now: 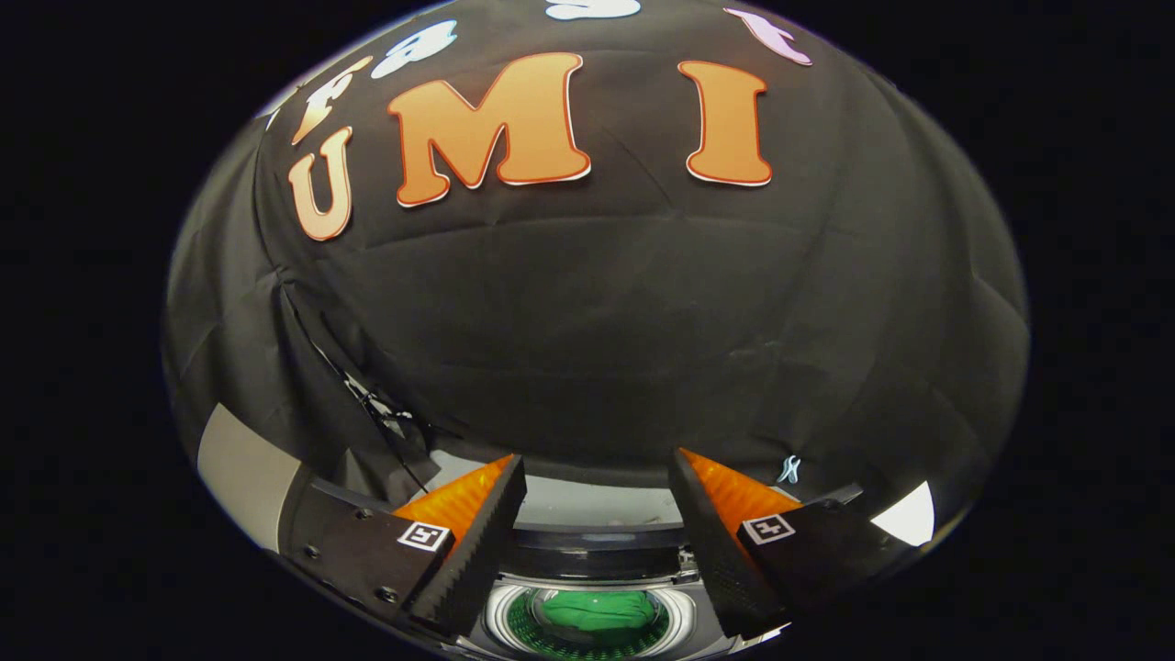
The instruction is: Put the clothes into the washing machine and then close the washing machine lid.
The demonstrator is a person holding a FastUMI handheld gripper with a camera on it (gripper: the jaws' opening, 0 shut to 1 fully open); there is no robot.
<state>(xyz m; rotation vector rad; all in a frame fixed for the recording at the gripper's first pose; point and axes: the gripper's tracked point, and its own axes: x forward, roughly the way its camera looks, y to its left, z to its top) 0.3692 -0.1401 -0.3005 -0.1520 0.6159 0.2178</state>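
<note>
1. Two black, saw-toothed fingers (514, 542) w/ orange backs make up the gripper (597, 473); they're spread wide apart, nothing between the tips, pinching nothing.
2. Each finger mount carries a small square black-and-white marker tag (424, 535) on its top face.
3. Round washing machine drum opening w/ a shiny silver rim (500, 610) sits low down, between the finger bases and underneath them.
4. Bright green, crumpled cloth garment (597, 610) lies inside that drum, approx. centred in the opening, apart from both fingers.
5. Dark curved band of the machine's top edge (597, 542) runs across between the fingers, just past the drum; a pale strip lies beyond it.
6. Black cloth booth wall (597, 321) rises beyond the fingertips, w/ creases and folds.
7. Thin dark cable (367, 399) hangs along the wall to the left finger's far side.
8. Small pale clip-like item (790, 469) sits just past the right finger; too small to ID.
9. Machine lid: can't tell its position.
</note>
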